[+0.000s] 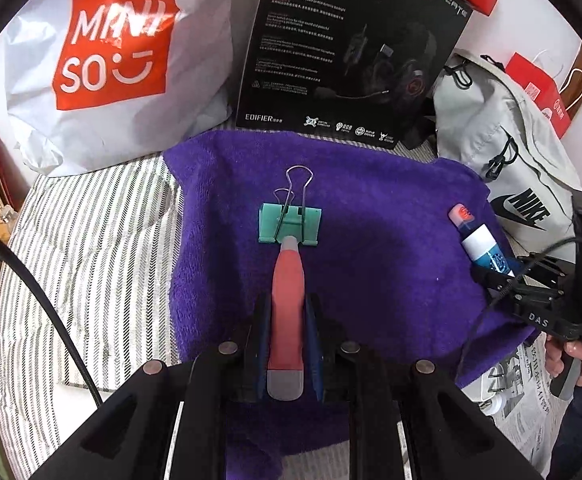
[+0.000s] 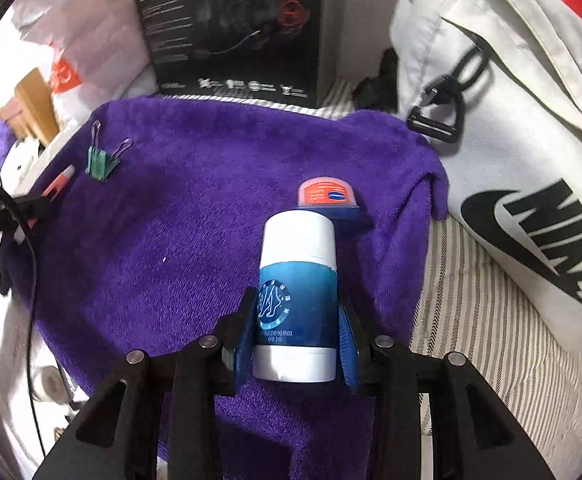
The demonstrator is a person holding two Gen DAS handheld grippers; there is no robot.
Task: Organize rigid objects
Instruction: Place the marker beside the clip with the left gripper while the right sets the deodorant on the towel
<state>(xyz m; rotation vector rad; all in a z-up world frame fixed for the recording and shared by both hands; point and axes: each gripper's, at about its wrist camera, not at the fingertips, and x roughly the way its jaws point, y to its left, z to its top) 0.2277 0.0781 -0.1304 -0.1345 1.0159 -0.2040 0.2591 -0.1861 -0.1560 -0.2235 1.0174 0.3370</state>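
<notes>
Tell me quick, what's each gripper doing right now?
Left gripper: closed on the red pen, its tip by the green binder clip.
Right gripper: closed on the blue and white tube.

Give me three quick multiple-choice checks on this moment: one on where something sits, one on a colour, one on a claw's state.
1. Where does the binder clip lie?
A. on the purple towel
B. on the Nike bag
C. on the headset box

2. What colour is the clip's body?
A. yellow
B. green
C. black

3. What is the left claw doing?
A. hanging open, empty
B. gripping the clip
C. shut on the red pen

Answers:
1. A, the clip rests on the towel's pile.
2. B, its body is teal green with silver wire handles.
3. C, both pads press the pen's sides.
</notes>
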